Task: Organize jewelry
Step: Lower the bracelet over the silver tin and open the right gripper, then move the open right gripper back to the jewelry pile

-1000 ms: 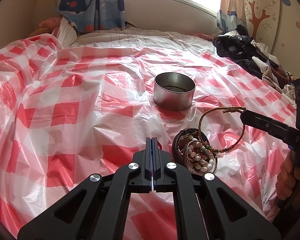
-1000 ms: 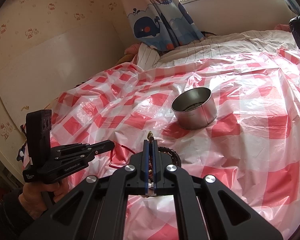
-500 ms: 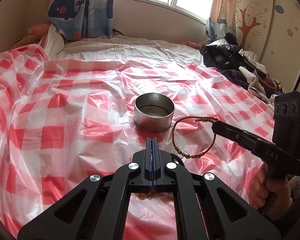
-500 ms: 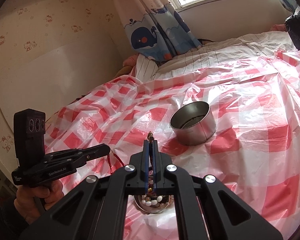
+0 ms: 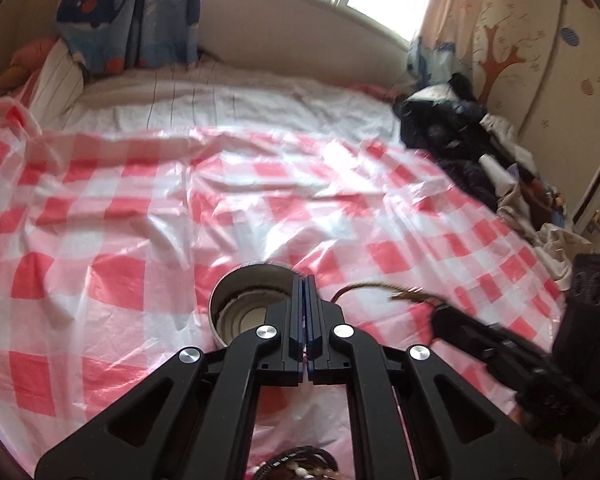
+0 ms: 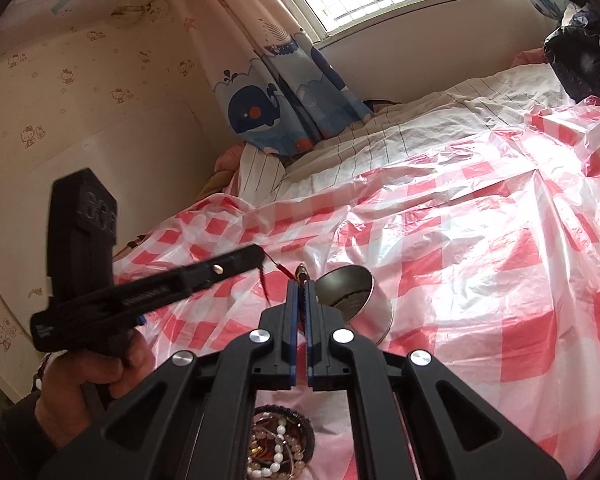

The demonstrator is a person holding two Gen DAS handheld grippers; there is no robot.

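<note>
Both wrist views low over bed, facing window; share tin (image 5: 252, 308) (image 6: 354, 300), left view somewhat blurred.

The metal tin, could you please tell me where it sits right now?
The metal tin stands on the checked plastic sheet, just beyond the left gripper in the left wrist view, left of the corded bracelet.

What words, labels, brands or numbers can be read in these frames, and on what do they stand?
No text is legible at this moment.
White print on the side of the left gripper: motion-blurred, unreadable.
Right gripper: too blurred to make out any marking.
Wallpaper: small cartoon figures only, no words visible.
</note>
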